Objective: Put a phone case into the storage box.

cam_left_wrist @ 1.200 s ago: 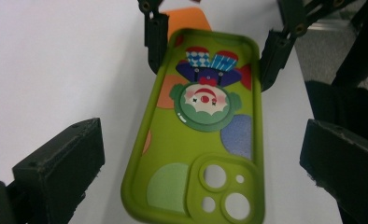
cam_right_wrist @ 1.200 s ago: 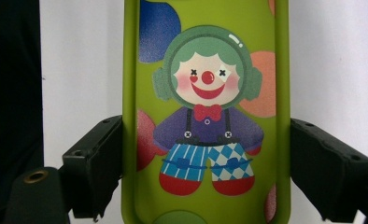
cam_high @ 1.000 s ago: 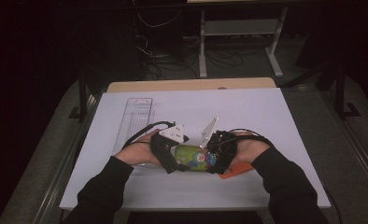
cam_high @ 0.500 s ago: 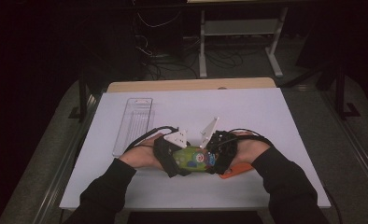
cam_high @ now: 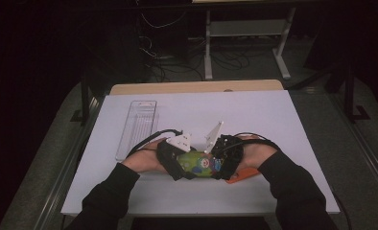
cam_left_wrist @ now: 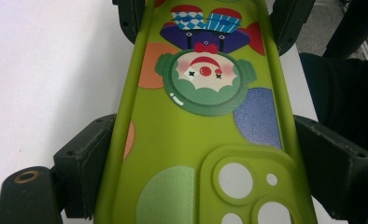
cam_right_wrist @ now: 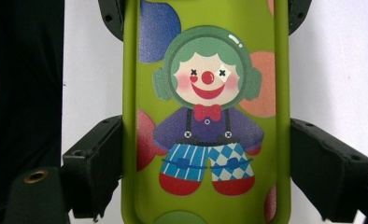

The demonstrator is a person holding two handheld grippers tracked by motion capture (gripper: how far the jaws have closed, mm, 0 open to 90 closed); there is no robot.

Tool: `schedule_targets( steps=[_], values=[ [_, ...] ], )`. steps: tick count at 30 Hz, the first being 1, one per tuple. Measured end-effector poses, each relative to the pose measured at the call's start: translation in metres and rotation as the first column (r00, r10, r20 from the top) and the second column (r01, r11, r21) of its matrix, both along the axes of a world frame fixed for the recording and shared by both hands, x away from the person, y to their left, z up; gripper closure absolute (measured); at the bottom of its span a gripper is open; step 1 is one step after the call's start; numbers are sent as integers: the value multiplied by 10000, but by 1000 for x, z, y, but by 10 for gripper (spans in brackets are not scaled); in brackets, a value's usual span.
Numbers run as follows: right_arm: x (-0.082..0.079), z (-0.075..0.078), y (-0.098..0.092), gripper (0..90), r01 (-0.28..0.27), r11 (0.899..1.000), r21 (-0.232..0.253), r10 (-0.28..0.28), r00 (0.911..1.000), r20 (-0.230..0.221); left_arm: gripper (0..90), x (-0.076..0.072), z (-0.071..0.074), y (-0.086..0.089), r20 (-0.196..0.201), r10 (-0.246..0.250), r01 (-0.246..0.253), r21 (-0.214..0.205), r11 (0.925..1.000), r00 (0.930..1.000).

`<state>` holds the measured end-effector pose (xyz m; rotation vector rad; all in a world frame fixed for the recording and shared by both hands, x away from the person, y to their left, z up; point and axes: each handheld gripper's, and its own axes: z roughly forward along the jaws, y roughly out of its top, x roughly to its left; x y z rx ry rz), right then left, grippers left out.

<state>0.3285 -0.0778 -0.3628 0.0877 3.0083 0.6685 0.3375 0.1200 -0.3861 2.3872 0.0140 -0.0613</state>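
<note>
Green phone case (cam_high: 197,163) clamped by left gripper (cam_high: 173,160) and right gripper (cam_high: 224,158) jaws, orange item (cam_high: 242,175) beneath, clear tray (cam_high: 136,128) nearby

On the bench (cam_high: 283,120), near its front edge, a phone case (cam_high: 196,163) lies crosswise between the two tools, the left tool (cam_high: 170,160) at its left end and the right tool (cam_high: 225,158) at its right end. A flat card (cam_high: 242,175) lies on the bench just right of the case, partly under the right tool. A clear tray (cam_high: 136,127) lies behind and to the left, well apart from the case.
</note>
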Motion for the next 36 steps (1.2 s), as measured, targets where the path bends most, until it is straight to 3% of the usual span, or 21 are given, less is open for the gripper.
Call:
schedule_targets(
  steps=[4, 12, 16, 25, 32, 36],
  values=[
    [0, 0, 0, 152, -24, 10000, 15, 24, 10000, -1, 142, 0, 1, 1, 124, -157, 157, 29, 9999, 9998],
    [-2, -1, 0, 147, -166, 9998, -146, 169, 9997, 175, 153, -5, -1, -1, 170, 120, -121, 80, 9999, 9998],
    [-4, -4, 2, 142, -252, 9996, -107, 255, 9992, 291, 155, -6, -4, 2, -96, 277, -277, -21, 9996, 9996],
    [-1, -4, -2, 112, -179, 9986, 492, 200, 9989, -427, 156, -9, -3, 5, -216, 344, -347, -99, 9993, 9992],
    [0, 3, -9, 48, 118, 9942, 1067, -60, 9985, -549, 156, -9, -2, 8, -158, 645, -646, -76, 9979, 9978],
    [1, 7, -14, 36, 212, 9912, 1308, -169, 9993, -339, 156, -7, -1, 11, -168, 915, -918, -194, 9956, 9957]
  ],
)
